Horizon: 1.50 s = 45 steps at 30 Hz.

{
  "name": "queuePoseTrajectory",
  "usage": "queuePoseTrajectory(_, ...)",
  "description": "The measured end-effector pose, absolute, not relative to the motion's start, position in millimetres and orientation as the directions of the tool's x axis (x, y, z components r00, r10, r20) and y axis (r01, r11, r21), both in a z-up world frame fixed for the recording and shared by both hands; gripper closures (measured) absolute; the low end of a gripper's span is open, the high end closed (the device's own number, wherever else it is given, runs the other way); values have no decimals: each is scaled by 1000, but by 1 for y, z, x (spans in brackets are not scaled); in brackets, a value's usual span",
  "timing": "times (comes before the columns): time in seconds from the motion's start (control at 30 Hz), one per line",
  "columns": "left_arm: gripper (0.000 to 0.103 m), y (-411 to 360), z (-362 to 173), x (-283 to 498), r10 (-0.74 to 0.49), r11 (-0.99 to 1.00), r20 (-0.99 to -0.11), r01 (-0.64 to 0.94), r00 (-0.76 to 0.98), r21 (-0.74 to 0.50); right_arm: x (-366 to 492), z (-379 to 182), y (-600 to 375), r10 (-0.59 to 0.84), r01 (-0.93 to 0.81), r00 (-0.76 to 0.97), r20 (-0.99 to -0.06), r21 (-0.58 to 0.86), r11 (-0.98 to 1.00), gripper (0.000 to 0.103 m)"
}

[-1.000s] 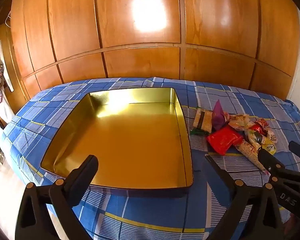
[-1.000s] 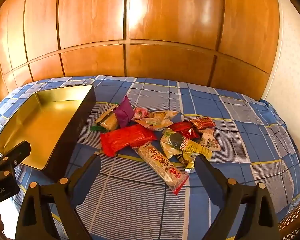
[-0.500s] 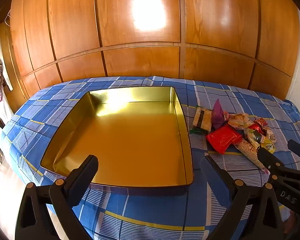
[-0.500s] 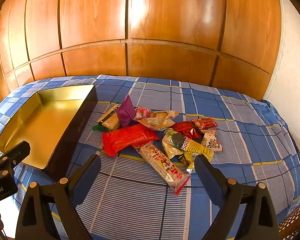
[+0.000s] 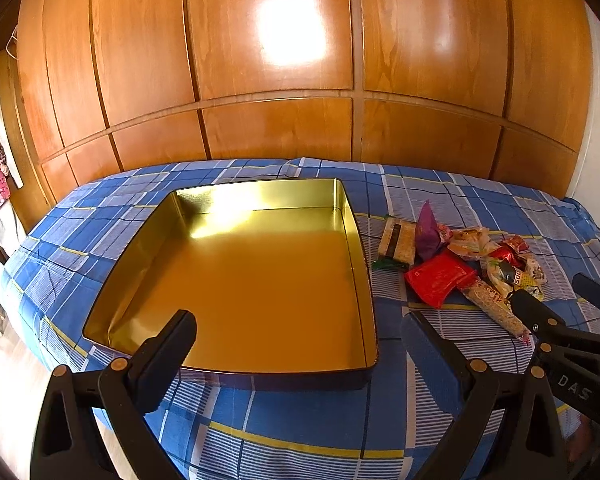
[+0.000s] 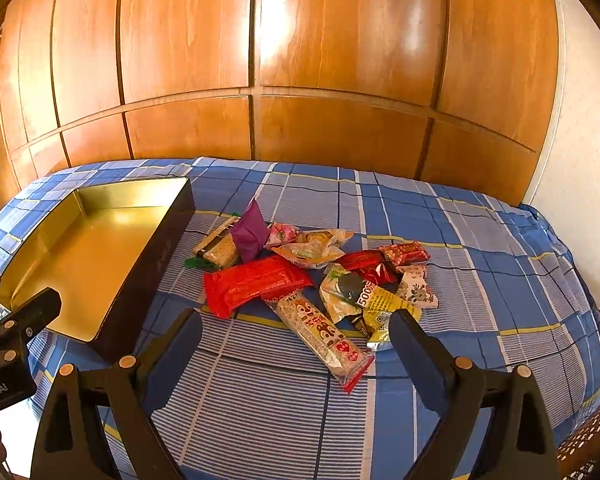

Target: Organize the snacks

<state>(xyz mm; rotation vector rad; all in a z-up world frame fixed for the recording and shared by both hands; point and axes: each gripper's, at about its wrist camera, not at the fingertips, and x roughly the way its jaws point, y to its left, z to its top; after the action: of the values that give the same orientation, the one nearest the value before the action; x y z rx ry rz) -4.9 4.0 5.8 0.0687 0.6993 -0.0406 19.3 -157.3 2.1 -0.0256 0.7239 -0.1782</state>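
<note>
Gold tin [image 5: 256, 280] sits empty on the bed [image 6: 480, 240], and the snacks [image 6: 312, 276] are heaped just beside its right wall, none inside yet. Both tongs are spread wide with nothing in them: left tongs [image 5: 300, 344] hang over the tin's near edge, right tongs [image 6: 296, 340] are lined up on the near end of the pile. My guess is we're at the first pick. Easiest target looks like the long bar [image 6: 320, 332], since it lies closest, on top, pointing at the right tongs with bare blanket on both sides. I'd come down across its narrow width around the middle, not the crimped end, so it doesn't droop or slip. The red pack [image 6: 256, 284] touches its far end, so lift straight up before swinging left or you'll drag that along. The mattress is soft, so don't press deep or you'll pinch blanket too. The tin's wall is tall-ish, so clear the rim, then lay the bar flat along one side to leave room. Left tongs could steady the tin if it shifts.
</note>
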Motion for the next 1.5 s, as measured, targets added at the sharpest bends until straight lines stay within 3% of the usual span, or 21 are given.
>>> queuePoseTrajectory(1.13, 0, -15, 15, -9, -46, 989, -623, 124, 781, 83, 21, 1, -166, -164, 169, 737, -656, -57, 984, 7)
queuePoseTrajectory(1.5, 0, -25, 12, -7, -121, 977, -652, 204, 748, 54, 24, -1, -174, -147, 162, 731, -666, -40, 986, 7)
